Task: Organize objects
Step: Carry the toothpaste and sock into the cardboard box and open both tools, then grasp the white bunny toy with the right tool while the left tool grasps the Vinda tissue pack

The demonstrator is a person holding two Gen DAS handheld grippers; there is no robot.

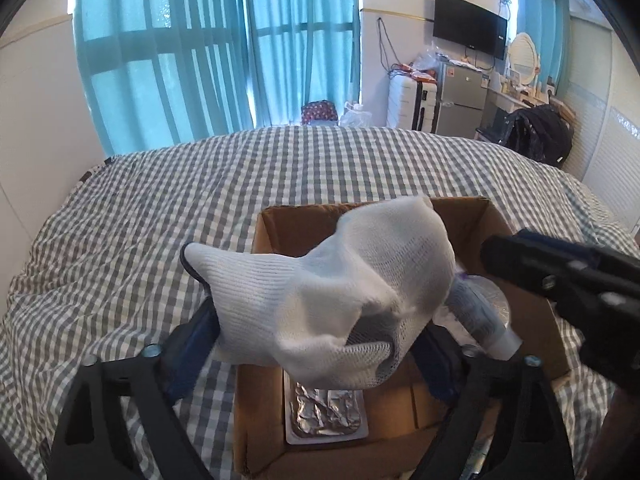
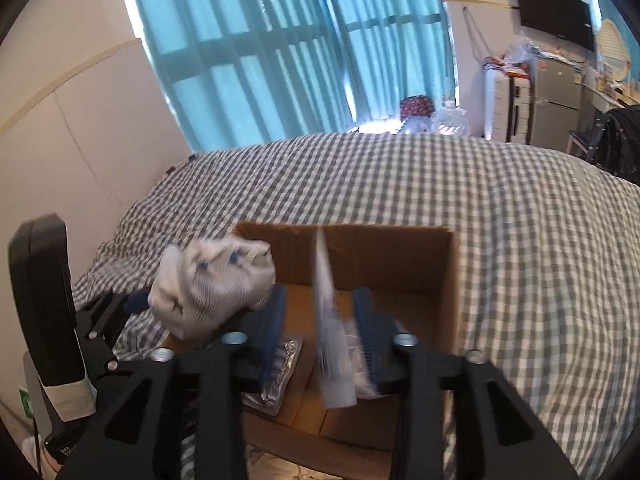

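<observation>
An open cardboard box (image 1: 552, 332) (image 2: 452, 280) sits on the checked bed. My left gripper (image 1: 316, 320) is shut on a bunched white knitted glove (image 1: 336, 292) and holds it over the box's left part; the glove also shows in the right wrist view (image 2: 212, 284). A foil blister pack (image 1: 326, 414) (image 2: 280, 376) lies on the box floor under it. My right gripper (image 2: 320, 316) hangs over the box with its jaws apart; a blurred white tube (image 2: 330, 332) stands between them, touching neither clearly. The tube shows at the box's right in the left wrist view (image 1: 484, 316).
The grey-and-white checked bedspread (image 1: 160, 220) surrounds the box on all sides. Teal curtains (image 1: 208, 48) hang behind the bed. A suitcase, a small fridge (image 1: 460, 96) and a wall TV stand far right. The right gripper's black body (image 1: 568, 280) crosses above the box's right wall.
</observation>
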